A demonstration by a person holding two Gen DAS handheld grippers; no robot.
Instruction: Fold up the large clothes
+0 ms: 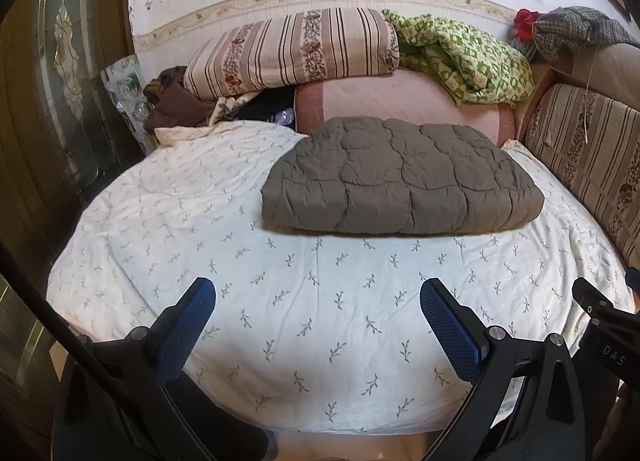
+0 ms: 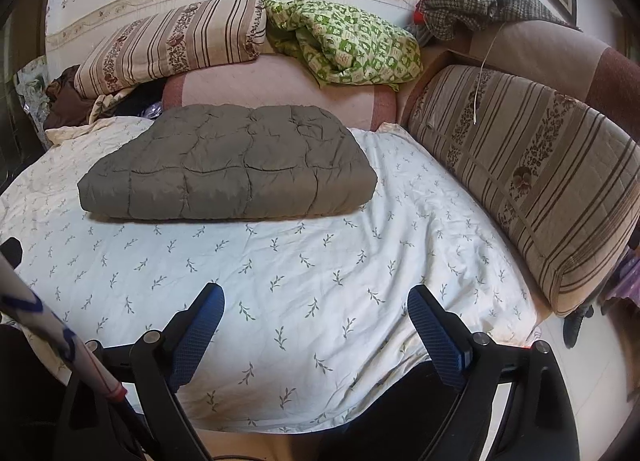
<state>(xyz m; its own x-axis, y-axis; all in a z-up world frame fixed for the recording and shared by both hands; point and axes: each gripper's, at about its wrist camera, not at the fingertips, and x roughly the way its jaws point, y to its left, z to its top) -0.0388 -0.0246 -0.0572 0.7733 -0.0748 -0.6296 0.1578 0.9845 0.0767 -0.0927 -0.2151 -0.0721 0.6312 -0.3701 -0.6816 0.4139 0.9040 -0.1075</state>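
Note:
A grey-brown quilted garment (image 1: 400,177) lies folded into a thick rectangle on the far half of the bed; it also shows in the right wrist view (image 2: 228,167). My left gripper (image 1: 318,289) is open and empty, held above the near part of the white leaf-print sheet (image 1: 280,301), well short of the garment. My right gripper (image 2: 316,293) is open and empty too, over the same sheet (image 2: 320,261) near the bed's front edge. Part of the right gripper's black body (image 1: 600,321) shows at the right edge of the left wrist view.
A striped folded quilt (image 1: 292,53), a green patterned blanket (image 1: 468,57) and a pink cushion (image 1: 400,101) are piled at the head. A striped bolster (image 2: 540,181) runs along the right side. A dark door (image 1: 60,101) stands on the left.

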